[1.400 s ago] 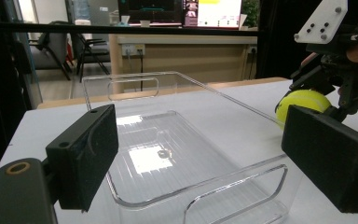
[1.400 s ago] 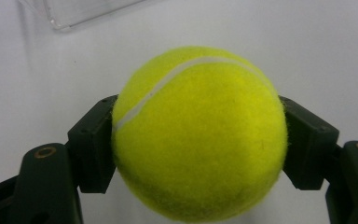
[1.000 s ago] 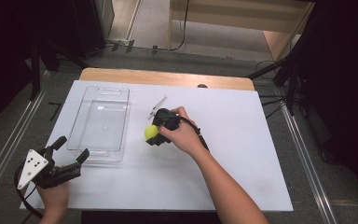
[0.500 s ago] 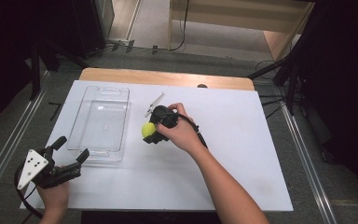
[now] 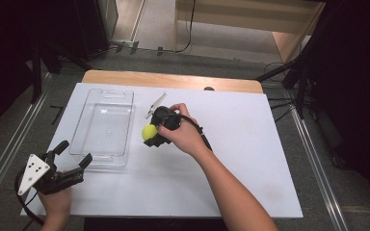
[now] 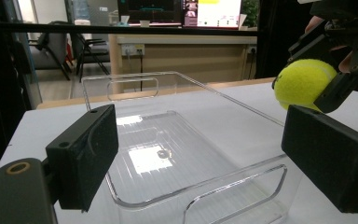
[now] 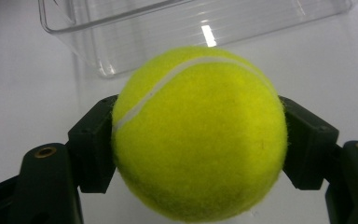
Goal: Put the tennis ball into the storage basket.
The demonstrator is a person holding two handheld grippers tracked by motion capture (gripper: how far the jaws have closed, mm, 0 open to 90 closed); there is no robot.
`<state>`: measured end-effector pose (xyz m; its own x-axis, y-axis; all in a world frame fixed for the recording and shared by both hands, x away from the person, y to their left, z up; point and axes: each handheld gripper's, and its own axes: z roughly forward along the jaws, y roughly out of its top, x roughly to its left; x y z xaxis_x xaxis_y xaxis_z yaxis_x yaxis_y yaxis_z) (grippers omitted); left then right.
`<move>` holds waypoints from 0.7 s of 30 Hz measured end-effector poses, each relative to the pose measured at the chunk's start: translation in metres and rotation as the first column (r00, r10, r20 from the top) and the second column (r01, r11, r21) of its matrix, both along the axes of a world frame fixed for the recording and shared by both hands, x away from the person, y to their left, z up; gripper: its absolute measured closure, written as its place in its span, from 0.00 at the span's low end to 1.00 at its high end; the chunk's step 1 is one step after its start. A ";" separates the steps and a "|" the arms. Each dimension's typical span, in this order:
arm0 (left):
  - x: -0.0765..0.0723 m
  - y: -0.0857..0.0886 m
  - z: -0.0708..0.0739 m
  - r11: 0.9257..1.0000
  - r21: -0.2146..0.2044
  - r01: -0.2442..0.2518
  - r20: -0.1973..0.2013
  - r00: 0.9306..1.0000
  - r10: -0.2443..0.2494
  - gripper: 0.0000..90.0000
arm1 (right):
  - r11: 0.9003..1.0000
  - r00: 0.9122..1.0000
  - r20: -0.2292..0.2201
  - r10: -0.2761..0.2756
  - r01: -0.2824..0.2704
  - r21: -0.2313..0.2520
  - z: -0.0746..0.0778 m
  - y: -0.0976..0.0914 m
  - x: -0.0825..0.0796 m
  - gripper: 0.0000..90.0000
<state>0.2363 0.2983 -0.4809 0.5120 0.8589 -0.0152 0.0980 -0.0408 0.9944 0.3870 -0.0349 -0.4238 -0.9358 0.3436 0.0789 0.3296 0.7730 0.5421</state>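
A yellow tennis ball (image 5: 149, 131) (image 7: 198, 135) (image 6: 305, 83) is clamped between the jaws of my right gripper (image 5: 152, 134) (image 7: 198, 149), which is shut on it just right of the clear plastic bin (image 5: 105, 126) (image 6: 168, 154) (image 7: 121, 37), above the white table. My left gripper (image 5: 72, 155) (image 6: 205, 163) rests at the table's near left corner, jaws wide apart and nothing between them, pointing at the bin's near end.
A folded white tag or clip (image 5: 155, 104) lies on the white board (image 5: 250, 159) just behind the right hand. The wooden table edge (image 5: 173, 80) runs along the back. Dark stands and cables (image 5: 294, 86) flank the table.
The right hand has carried the ball a little leftward, closer to the bin's right wall. The left gripper has stayed put.
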 end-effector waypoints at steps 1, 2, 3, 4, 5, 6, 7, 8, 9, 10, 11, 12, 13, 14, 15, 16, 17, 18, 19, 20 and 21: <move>0.000 0.000 0.000 1.000 0.000 0.000 0.000 1.000 0.000 0.13 | 1.000 1.000 0.000 0.000 0.000 0.000 0.000 0.000 0.000 0.26; 0.000 0.000 0.000 1.000 0.001 0.000 0.000 1.000 0.000 0.13 | 1.000 1.000 -0.005 -0.002 0.002 -0.001 0.001 0.001 -0.001 0.26; 0.000 0.000 0.000 1.000 0.000 -0.001 0.001 1.000 0.001 0.13 | 1.000 1.000 0.004 0.009 -0.009 0.006 0.001 0.001 0.000 0.26; 0.000 0.000 0.000 1.000 0.000 -0.001 0.001 1.000 0.001 0.13 | 1.000 1.000 0.006 0.017 -0.017 0.004 0.003 0.002 0.000 0.26; 0.000 0.000 0.000 1.000 0.000 -0.001 0.001 1.000 0.001 0.13 | 1.000 1.000 -0.011 0.001 -0.001 0.005 0.003 0.004 -0.001 0.26; 0.000 0.000 0.000 1.000 0.000 0.001 0.001 1.000 -0.001 0.13 | 1.000 1.000 0.006 0.019 -0.019 0.014 0.004 0.004 0.000 0.26; 0.000 0.000 0.000 1.000 0.001 0.001 0.001 1.000 -0.001 0.13 | 1.000 1.000 -0.003 0.016 -0.016 0.013 0.004 0.005 0.000 0.26; 0.000 0.000 0.000 1.000 0.001 0.001 0.001 1.000 -0.001 0.13 | 1.000 1.000 -0.003 0.016 -0.016 0.013 0.004 0.005 0.000 0.26; 0.000 0.000 0.000 1.000 -0.001 0.001 0.001 1.000 -0.001 0.13 | 1.000 1.000 0.000 0.018 -0.018 0.017 0.005 0.006 0.000 0.26; 0.000 0.000 0.000 1.000 -0.004 -0.001 0.001 1.000 0.001 0.13 | 1.000 1.000 0.001 0.026 -0.026 0.016 0.007 0.008 0.000 0.26; 0.000 0.000 0.000 1.000 -0.004 -0.001 0.001 1.000 0.001 0.13 | 1.000 1.000 0.000 0.024 -0.024 0.016 0.007 0.009 0.000 0.26; 0.000 0.000 0.000 1.000 -0.005 -0.001 0.000 1.000 0.001 0.13 | 0.999 1.000 -0.001 0.031 -0.031 0.014 0.008 0.010 0.000 0.26; 0.000 0.000 0.000 1.000 -0.005 -0.001 0.000 1.000 0.001 0.13 | 1.000 1.000 -0.010 0.022 -0.021 0.014 0.009 0.012 -0.001 0.26; 0.000 0.000 0.000 1.000 -0.005 -0.001 0.000 1.000 0.001 0.13 | 0.999 0.999 0.003 0.033 -0.033 0.021 0.009 0.013 0.000 0.26; 0.000 0.000 0.000 1.000 -0.004 -0.001 0.000 1.000 0.001 0.13 | 0.999 0.999 0.003 0.033 -0.033 0.021 0.009 0.013 0.000 0.26; 0.000 0.000 0.000 1.000 -0.004 -0.001 0.000 1.000 0.001 0.13 | 0.999 0.999 -0.001 0.036 -0.036 0.017 0.010 0.014 -0.001 0.26; 0.000 0.000 0.000 1.000 -0.005 -0.001 0.000 1.000 0.001 0.13 | 0.999 0.999 -0.002 0.034 -0.034 0.014 0.011 0.015 -0.001 0.26; 0.000 0.000 0.000 1.000 -0.006 0.000 0.000 1.000 0.000 0.13 | 0.999 0.999 0.007 0.049 -0.049 0.023 0.010 0.016 0.000 0.26; 0.000 0.000 0.000 1.000 -0.005 0.000 0.000 1.000 0.000 0.13 | 0.999 0.999 -0.003 0.040 -0.040 0.016 0.011 0.017 -0.001 0.26; 0.000 0.000 0.000 1.000 -0.007 0.001 0.000 1.000 -0.001 0.13 | 0.999 0.999 -0.004 0.041 -0.041 0.018 0.012 0.019 -0.001 0.26; 0.000 0.000 0.000 1.000 -0.006 0.001 -0.001 1.000 -0.001 0.13 | 0.999 0.999 0.003 0.045 -0.045 0.021 0.012 0.020 0.000 0.26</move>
